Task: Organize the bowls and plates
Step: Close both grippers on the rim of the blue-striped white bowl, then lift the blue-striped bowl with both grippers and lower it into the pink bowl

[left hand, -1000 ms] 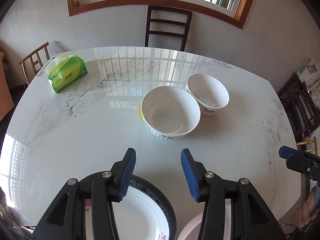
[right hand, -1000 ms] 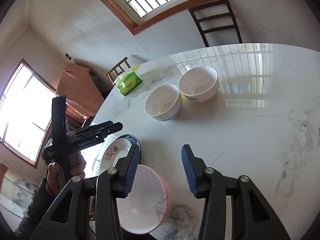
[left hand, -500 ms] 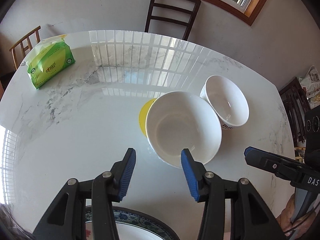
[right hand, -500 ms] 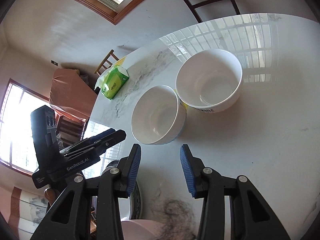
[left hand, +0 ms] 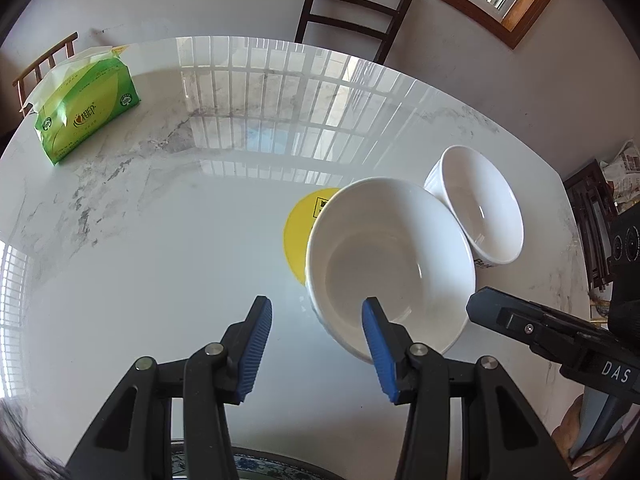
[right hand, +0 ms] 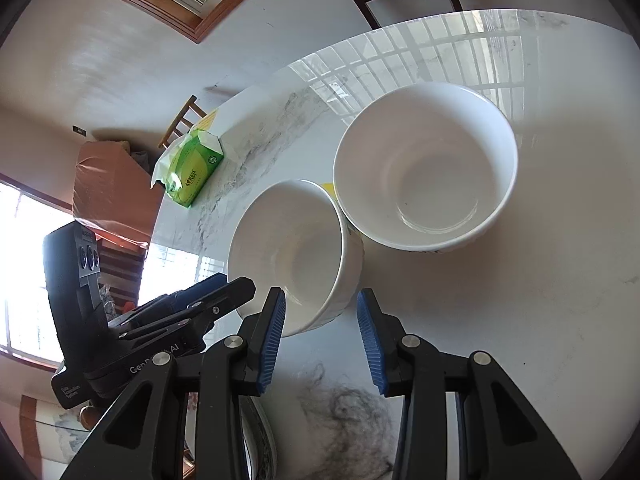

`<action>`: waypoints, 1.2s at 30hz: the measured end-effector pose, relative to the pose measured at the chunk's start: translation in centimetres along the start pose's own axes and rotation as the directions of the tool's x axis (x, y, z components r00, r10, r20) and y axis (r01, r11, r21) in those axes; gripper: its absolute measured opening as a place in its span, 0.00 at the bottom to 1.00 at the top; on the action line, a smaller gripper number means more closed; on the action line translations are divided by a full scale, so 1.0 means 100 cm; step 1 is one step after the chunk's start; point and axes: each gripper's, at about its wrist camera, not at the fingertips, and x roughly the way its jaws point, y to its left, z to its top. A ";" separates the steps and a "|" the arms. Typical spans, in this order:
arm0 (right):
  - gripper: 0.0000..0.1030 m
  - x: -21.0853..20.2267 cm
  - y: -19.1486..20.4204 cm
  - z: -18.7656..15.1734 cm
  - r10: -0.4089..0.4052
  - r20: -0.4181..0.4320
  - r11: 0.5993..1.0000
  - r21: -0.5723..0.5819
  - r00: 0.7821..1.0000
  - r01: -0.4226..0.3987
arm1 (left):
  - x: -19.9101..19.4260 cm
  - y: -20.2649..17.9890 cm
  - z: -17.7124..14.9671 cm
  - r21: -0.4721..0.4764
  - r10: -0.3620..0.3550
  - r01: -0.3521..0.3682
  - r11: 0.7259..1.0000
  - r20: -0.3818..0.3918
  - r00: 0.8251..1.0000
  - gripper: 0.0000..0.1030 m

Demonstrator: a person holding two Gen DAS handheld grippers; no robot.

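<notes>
1. Where the left wrist looks steeply down on the bench (left hand: 160, 240): left tongs (left hand: 316, 308) released, with nothing clamped. Near bowl (left hand: 388, 268) ahead and to the right, its near rim just under the right-hand pad; cannot tell whether touching. Round, so no long axis to line up with. Far bowl (left hand: 480, 208) just behind it, on the right. Right tongs (left hand: 520, 320) reaching in from the right, close beside the same near rim.
2. Where the right wrist looks down at a slant: right tongs (right hand: 320, 300) released, part-way wide, pads pressing on nothing. Near bowl (right hand: 292, 256) straight ahead and slightly left, its near wall level with the tips, about centred in the gap. Far bowl (right hand: 424, 164) beyond, up and right. Judged better placed of the two for a rim grasp.
</notes>
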 end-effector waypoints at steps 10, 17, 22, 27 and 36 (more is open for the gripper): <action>0.30 0.014 0.003 0.006 -0.053 -0.021 0.998 -0.019 0.998 0.052 | 0.014 -0.007 0.001 0.036 0.050 -0.049 0.998 -0.013 0.999 0.47; 0.18 0.024 0.000 0.007 -0.051 -0.040 0.998 -0.029 0.998 0.050 | 0.017 -0.024 -0.002 0.068 0.127 -0.128 0.989 0.022 0.992 0.19; 0.16 0.022 -0.002 0.006 -0.044 -0.039 0.998 -0.036 0.998 0.043 | 0.009 -0.028 -0.008 0.047 0.159 -0.162 0.986 0.057 0.986 0.13; 0.14 0.012 -0.001 0.003 -0.029 -0.024 0.999 -0.044 0.999 0.028 | -0.014 -0.037 -0.018 0.062 0.198 -0.206 0.977 0.118 0.973 0.13; 0.13 -0.018 0.001 -0.008 0.004 0.014 0.999 -0.046 1.000 -0.004 | -0.043 -0.056 -0.031 0.057 0.194 -0.205 0.977 0.157 0.968 0.13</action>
